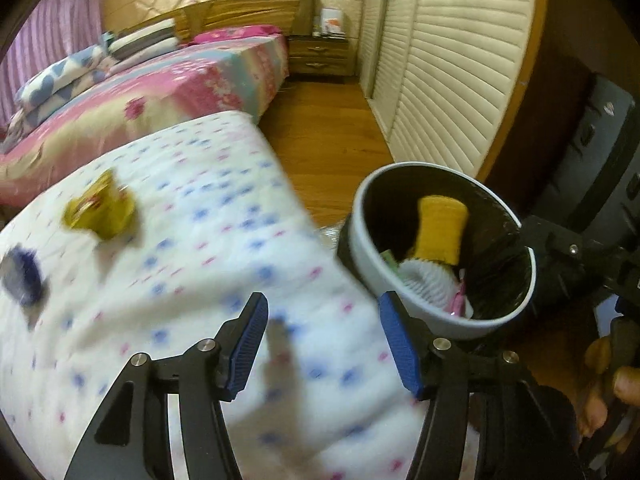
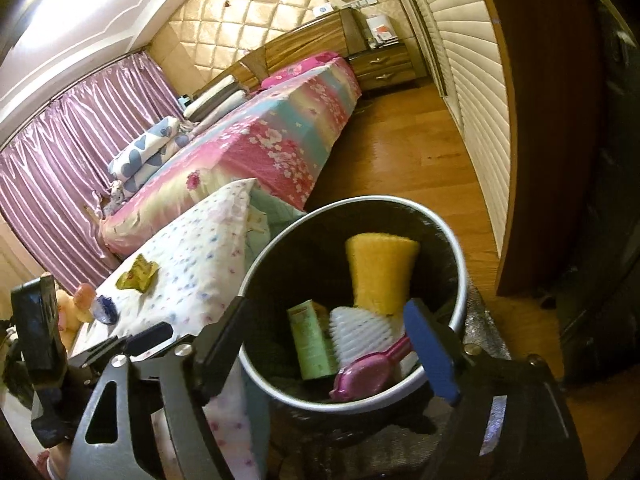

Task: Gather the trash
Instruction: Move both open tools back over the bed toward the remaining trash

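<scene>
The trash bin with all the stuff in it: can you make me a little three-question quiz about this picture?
1. True or false: the trash bin is empty.
2. What colour is the sponge standing in the bin? A) yellow B) red C) black
3. Fill in: the gold wrapper lies on the spotted ____, outside the bin.

Key:
1. False. It holds the sponge, a white and pink brush and a green box.
2. A.
3. Cloth. A dark blue scrap lies there too. Both the left tongs and right tongs are open and hold nothing.
</scene>
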`<state>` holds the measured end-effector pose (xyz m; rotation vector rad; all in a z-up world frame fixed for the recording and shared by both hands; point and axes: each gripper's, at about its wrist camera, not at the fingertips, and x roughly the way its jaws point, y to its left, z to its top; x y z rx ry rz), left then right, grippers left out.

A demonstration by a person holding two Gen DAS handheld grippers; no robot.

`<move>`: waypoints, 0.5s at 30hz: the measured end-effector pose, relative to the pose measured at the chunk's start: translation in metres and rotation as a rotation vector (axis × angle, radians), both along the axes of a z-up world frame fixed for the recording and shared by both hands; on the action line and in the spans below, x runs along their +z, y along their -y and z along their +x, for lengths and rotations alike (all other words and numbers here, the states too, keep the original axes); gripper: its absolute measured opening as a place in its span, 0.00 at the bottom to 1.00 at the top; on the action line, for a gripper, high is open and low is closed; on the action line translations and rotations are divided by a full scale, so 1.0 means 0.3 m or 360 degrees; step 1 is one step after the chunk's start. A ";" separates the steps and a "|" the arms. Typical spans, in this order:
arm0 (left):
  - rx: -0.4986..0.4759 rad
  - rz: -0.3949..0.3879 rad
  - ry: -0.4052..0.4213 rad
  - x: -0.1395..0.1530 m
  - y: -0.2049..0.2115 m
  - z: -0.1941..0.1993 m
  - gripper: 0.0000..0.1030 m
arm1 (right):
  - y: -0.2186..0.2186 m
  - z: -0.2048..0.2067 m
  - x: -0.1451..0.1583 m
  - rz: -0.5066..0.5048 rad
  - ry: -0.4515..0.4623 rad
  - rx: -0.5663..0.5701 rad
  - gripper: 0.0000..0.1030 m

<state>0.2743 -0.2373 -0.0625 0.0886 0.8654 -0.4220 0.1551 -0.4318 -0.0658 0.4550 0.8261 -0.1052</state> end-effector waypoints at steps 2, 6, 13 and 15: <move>0.0046 -0.0013 0.0013 0.005 -0.047 -0.028 0.60 | -0.026 0.000 0.003 0.0015 0.0004 0.0022 0.84; 0.0160 -0.0052 0.0021 0.018 -0.150 -0.083 0.63 | -0.094 0.012 0.012 0.0009 0.0005 0.0083 0.86; 0.0362 -0.0101 0.0033 0.041 -0.304 -0.149 0.70 | -0.224 0.027 0.028 0.0021 0.0023 0.0210 0.95; 0.0413 -0.0110 0.0037 0.050 -0.355 -0.167 0.71 | -0.261 0.034 0.027 0.0018 0.0025 0.0242 0.95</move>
